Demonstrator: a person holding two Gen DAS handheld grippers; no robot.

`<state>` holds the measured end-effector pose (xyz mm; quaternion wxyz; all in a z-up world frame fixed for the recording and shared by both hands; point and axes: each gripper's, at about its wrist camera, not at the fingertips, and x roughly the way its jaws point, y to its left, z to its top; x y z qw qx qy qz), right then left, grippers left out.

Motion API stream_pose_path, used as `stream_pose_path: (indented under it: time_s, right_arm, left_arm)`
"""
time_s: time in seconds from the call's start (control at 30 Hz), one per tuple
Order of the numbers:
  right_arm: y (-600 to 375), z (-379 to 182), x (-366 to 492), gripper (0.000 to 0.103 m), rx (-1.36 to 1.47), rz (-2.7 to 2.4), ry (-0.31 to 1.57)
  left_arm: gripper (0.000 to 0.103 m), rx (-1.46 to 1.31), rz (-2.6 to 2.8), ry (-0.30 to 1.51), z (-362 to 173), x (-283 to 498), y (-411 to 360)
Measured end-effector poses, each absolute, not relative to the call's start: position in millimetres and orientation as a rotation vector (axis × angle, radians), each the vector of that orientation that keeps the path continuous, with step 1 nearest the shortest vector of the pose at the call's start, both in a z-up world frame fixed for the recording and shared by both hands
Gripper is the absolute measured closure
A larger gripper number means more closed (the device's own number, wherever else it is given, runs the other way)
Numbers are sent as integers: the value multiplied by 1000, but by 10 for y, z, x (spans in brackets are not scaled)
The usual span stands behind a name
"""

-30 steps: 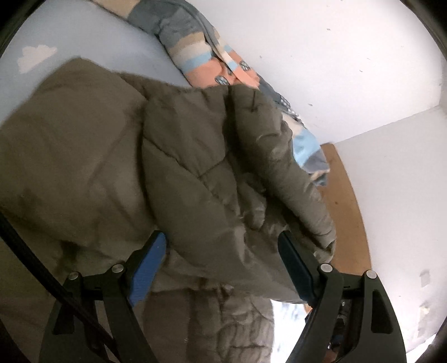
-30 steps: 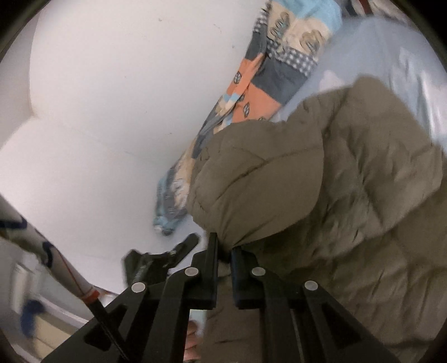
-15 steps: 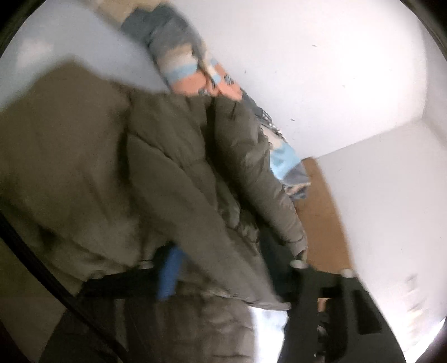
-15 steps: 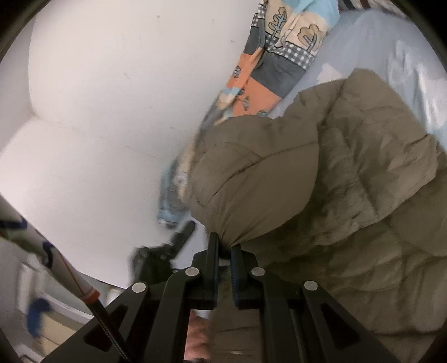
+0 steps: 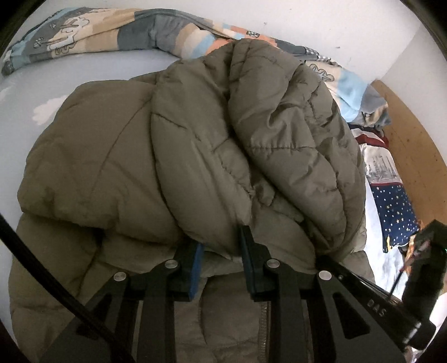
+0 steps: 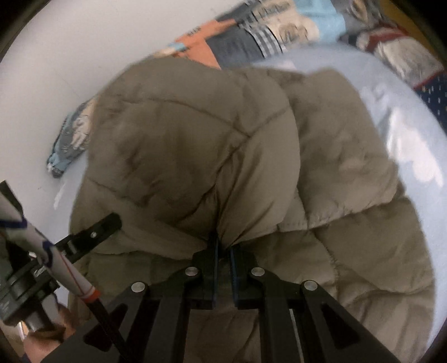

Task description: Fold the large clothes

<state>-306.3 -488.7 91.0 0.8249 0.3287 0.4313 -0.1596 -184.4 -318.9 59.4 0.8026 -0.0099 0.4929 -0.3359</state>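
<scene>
An olive quilted puffer jacket [image 5: 195, 153] lies on the bed with its upper part doubled over the lower part. My left gripper [image 5: 220, 243] is shut on the thick folded edge, and padding bulges between its blue pads. In the right wrist view the same jacket [image 6: 181, 145] fills the middle. My right gripper [image 6: 223, 243] is shut on a gathered pinch of its fabric. The left gripper's finger [image 6: 95, 231] shows at the jacket's left edge there. The zipper runs below the left gripper.
A patchwork quilt [image 5: 139, 30] lies bunched along the white wall [image 5: 335, 22]. The pale blue sheet [image 5: 42, 83] shows to the left of the jacket. A star-printed navy cloth [image 5: 396, 212] and a wooden bed board [image 5: 410, 145] are at the right. A hand [image 6: 42, 343] shows low left.
The left jaws have closed from wide open onto the jacket's folded edge. Both grippers have rolled and sunk toward the bed, bringing the folded part down over the lower jacket.
</scene>
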Motion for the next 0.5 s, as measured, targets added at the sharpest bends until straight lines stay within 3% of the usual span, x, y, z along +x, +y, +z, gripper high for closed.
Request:
stream_pose_path:
  time_s: [0.07,0.13,0.2,0.27,0.5]
  right_arm:
    - [-4932,860,-3079,89,722,-333,913]
    - [-4980,867,-3106,77,737,-340,919]
    - [-5026,927,-3161,73,754,-325,904]
    - [-5042,1013,-3219,63,754,-316,898]
    - [-5008,1373,-3390,60,673,-421,866]
  left_arm:
    - [77,-26,-729,1056,600,-1816,-3181]
    - [74,-30,-742,1056,613,-1800,-3154]
    - [69,-36,-758,1071,637,-1814,-3114]
    - [66,-46,-758,1078,664,-1813,-3148]
    - [62,36,-627,911,973,-2023,-2984]
